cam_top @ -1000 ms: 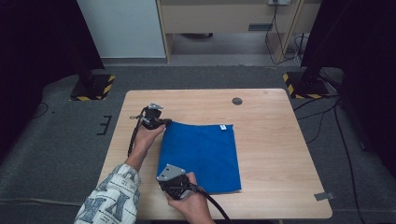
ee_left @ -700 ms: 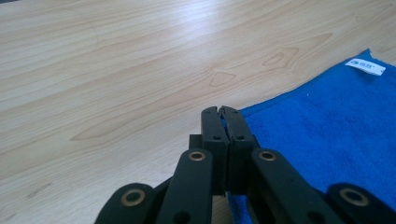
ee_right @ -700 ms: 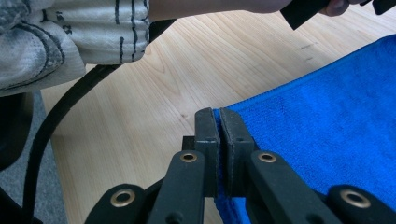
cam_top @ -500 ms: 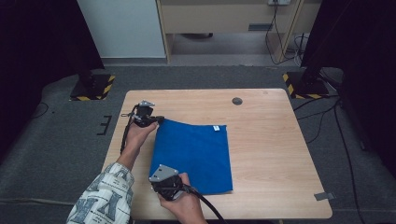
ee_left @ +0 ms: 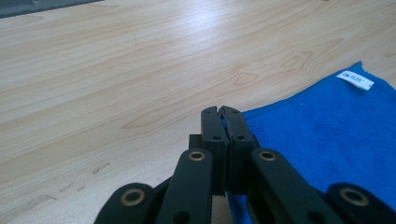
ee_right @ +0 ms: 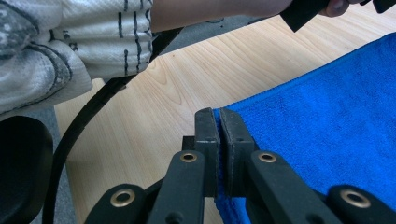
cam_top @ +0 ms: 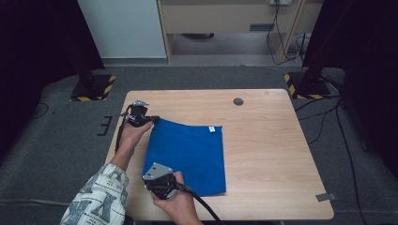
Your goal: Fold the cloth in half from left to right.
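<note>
left tongs clenched on towel corner, centre-left of frame; right tongs clenched on near corner, apparently lifted off bench.

A light wooden surface is standing on grey carpeted floor, with a small dark round grommet sitting toward its twelve o'clock edge. At eleven o'clock a white panel is rising from the floor, and at twelve o'clock a beige cabinet is standing with cables hanging beside it. Yellow-and-black striped bases are lying at ten and two o'clock, beneath dark curtains. A strip of grey tape is sticking at the surface's four o'clock corner.
</note>
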Tool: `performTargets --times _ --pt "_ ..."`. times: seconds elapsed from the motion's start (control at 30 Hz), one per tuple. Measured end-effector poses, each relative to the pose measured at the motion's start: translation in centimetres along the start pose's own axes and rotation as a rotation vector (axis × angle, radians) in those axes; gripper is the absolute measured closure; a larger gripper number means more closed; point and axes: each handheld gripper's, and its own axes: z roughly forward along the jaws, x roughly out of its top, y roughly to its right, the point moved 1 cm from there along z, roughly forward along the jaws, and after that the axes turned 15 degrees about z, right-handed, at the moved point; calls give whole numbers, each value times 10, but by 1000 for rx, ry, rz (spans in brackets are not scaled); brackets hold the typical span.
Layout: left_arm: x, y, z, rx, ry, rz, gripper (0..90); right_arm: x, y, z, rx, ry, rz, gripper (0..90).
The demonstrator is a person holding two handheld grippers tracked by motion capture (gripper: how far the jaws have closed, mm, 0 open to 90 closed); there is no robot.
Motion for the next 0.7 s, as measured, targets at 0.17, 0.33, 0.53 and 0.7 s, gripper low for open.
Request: performTargets --times 0.17,0.33,0.53,0.7 --pt "5 7 7 -13 2 -16 889 -3 7 -8 -5 -2 6 869" --pt "13 19 22 -29 -1 -20 889 -12 19 -22 -15 2 39 870" --pt "20 37 39 -49 -1 -21 888 -24 36 -38 -26 9 76 870" --pt "24 49 52 -67 -4 -19 888 -32 45 -51 -34 10 81 869"
